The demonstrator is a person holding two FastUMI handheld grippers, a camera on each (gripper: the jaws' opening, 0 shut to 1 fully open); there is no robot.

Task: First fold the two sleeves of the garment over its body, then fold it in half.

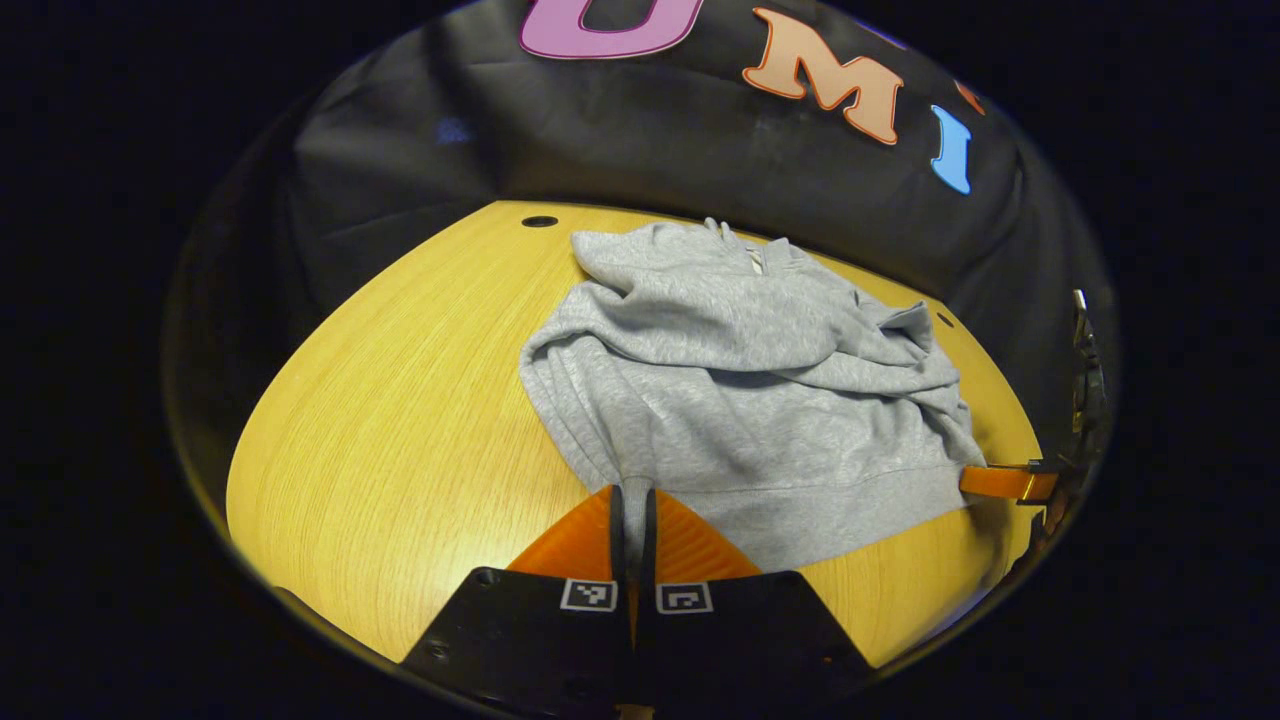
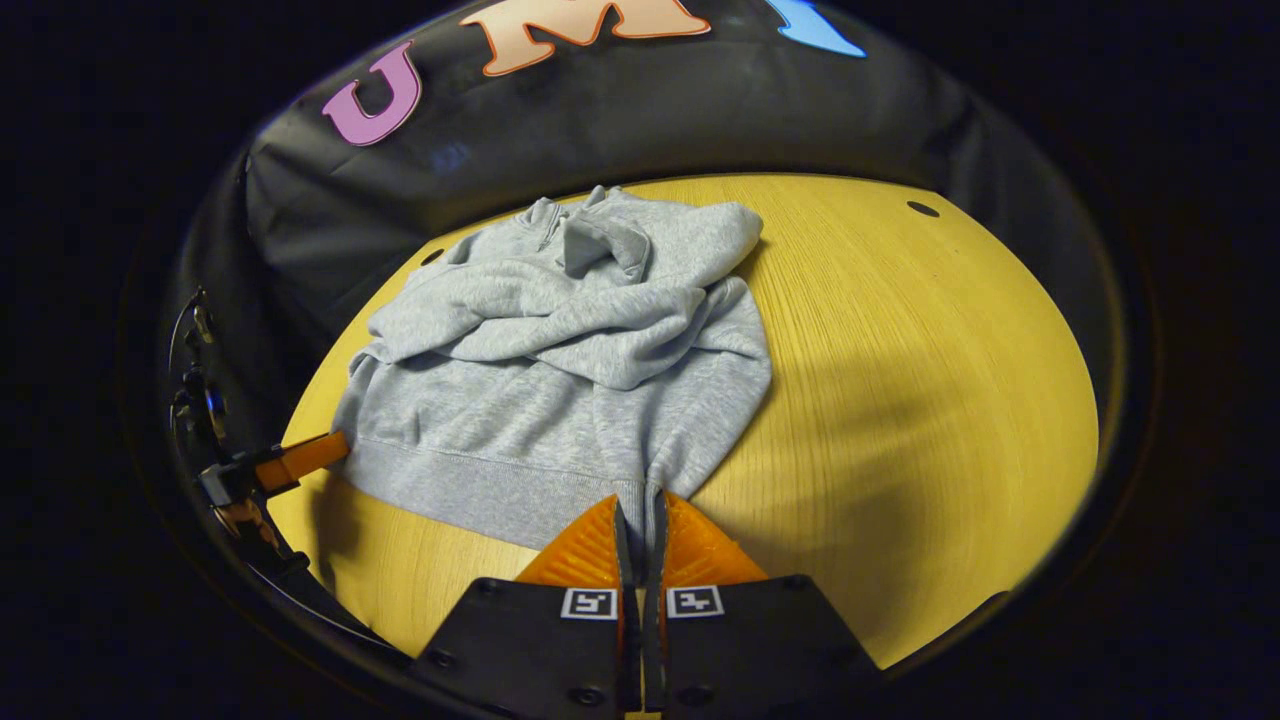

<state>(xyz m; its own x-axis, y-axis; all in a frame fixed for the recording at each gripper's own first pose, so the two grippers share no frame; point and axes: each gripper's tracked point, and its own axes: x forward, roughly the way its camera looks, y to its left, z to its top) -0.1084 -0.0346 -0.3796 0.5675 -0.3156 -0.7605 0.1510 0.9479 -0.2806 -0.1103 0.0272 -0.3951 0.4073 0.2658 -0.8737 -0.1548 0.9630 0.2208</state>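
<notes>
Garment: a grey hoodie (image 1: 740, 400) lay on the yellow wooden table (image 1: 400, 420), hood toward the booth wall and hem toward both claws.

Sleeves: both lay crossed over the chest, so the sleeve step appeared done; the fold in half appeared to remain.

Long axis: ran from hem to hood, directly away from both claws; a fold in half would probably carry the hem forward along it toward the hood.

Left claw (image 1: 631, 500): fingers drawn together with a narrow gap between them, a strip of grey cloth at one hem corner passing into that gap; it looked clamped on the hem.

Right claw (image 2: 639, 512): fingers likewise close together, with cloth of the other hem corner running between them; it too looked clamped on the hem.

Cross-check: in the left gripper view the right claw's finger met the far hem corner; in the right gripper view the left claw's finger reached the opposite corner.

Nearness: each claw sat at its own hem corner, neither nearer the hood than the other.

Hem: the ribbed band (image 2: 470, 480) stretched between the two corners, flat on the table.

Risk (judgement): the loosely crossed sleeves might slip if the hem rose unevenly.
</notes>
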